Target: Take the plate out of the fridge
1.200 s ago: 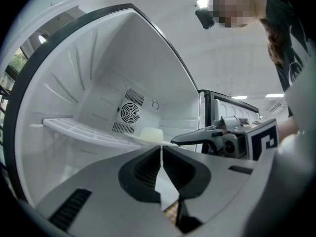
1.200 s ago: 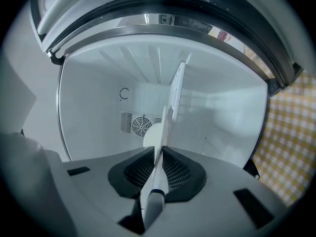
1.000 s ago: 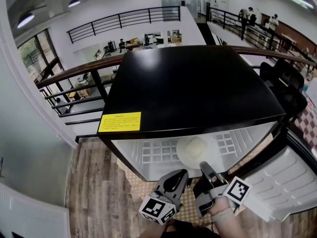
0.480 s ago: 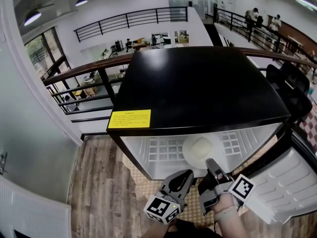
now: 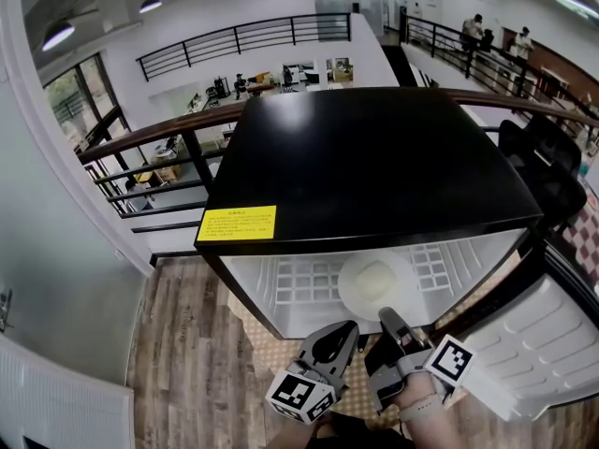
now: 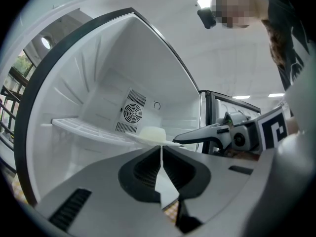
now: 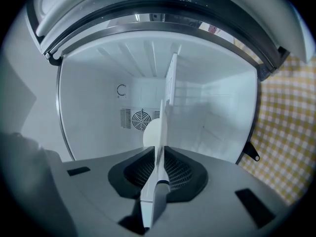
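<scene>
My right gripper (image 5: 390, 323) is clamped on the near rim of the plate (image 5: 379, 286), round, white and carrying a pale lump, which lies on the shelf (image 5: 298, 284) inside the open fridge (image 5: 374, 157). My left gripper (image 5: 343, 333) hangs just outside the fridge, jaws together on nothing. The print on the yellow label (image 5: 237, 224) on the fridge's black top is too small to read.

plate (image 5: 379, 283) | eased slightly outward on shelf (image 5: 290, 284) | right claw (image 5: 387, 313) drawn back with it

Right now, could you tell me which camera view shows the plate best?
The head view: the plate shows its round face, a pale mound on it, at the fridge shelf. Both gripper views catch it only edge-on; the right gripper is shut on its rim.
</scene>
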`<state>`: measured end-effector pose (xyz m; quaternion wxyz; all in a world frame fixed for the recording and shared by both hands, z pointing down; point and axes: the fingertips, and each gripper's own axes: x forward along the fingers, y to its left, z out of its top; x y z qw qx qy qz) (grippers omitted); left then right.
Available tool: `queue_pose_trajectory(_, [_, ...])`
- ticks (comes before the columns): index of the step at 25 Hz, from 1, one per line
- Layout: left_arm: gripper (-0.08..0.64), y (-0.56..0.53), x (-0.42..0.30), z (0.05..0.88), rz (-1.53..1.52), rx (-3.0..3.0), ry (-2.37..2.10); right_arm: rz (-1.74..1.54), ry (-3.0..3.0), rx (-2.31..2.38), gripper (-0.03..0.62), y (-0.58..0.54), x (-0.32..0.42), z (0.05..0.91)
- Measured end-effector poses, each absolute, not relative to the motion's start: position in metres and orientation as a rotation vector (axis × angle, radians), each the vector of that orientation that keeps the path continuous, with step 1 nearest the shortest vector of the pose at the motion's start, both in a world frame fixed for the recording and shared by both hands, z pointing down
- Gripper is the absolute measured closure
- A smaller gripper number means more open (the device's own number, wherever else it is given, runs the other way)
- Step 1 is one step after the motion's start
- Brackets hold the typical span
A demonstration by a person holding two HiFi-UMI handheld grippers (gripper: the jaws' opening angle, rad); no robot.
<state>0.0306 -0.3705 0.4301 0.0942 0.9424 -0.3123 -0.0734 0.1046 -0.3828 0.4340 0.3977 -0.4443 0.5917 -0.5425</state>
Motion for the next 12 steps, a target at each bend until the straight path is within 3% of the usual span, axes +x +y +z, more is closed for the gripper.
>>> queue_pose_trajectory(12, [0.541, -0.373, 0.026, 0.429, -0.222, 2.799, -0.937, -1.385, 1.464, -1.153, 0.529, -0.390, 0.108, 0.441])
